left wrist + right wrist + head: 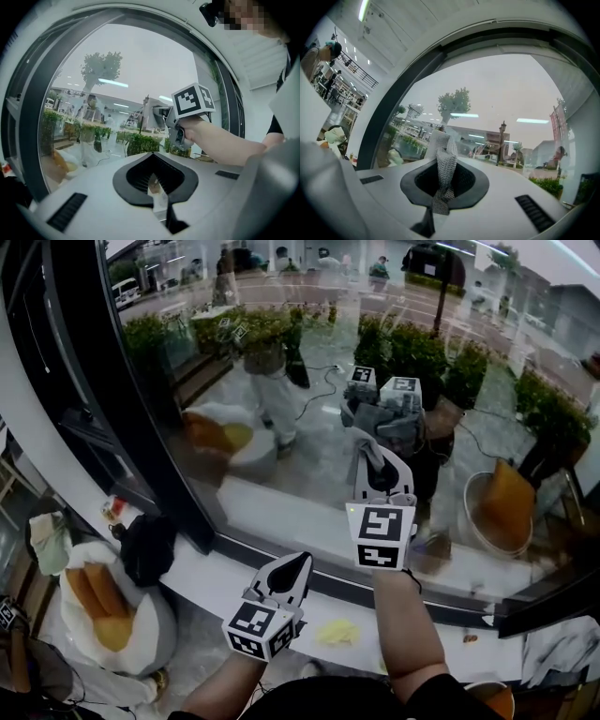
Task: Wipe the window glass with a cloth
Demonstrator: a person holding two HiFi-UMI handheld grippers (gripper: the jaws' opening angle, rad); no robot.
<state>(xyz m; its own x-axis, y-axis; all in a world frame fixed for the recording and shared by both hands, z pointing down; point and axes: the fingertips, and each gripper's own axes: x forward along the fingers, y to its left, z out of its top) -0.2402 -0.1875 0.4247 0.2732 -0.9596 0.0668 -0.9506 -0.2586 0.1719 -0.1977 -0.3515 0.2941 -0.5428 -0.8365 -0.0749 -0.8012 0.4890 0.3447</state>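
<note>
The cloth (446, 161), a grey knitted strip, is pinched between the jaws of the right hand-held gripper (382, 474). Its free end stands up past the jaw tips toward the window glass (319, 456). In the head view the cloth seems to meet its own reflection low on the pane, right of centre, so I judge it to be touching the glass or just short of it. I cannot tell which.

Only a narrow fold of cloth reaches the pane, so the wipe calls for leaning the tip in until the fabric flattens against the glass. The hard jaw ends should stay off the surface. Overlapping passes would suit this pane, working out from this low spot. The grip should stay firm, because a strip held by one end can drag loose under friction.

The left hand-held gripper (286, 576) hangs nearer and further left, over the white sill (281, 521). Its jaws are pressed together, or very nearly so, with nothing between them. It is well clear of the wiping path and best left there.

The dark window frame (141, 409) bounds the pane at the left. The reflections in the glass make smears hard to judge from this angle.
</note>
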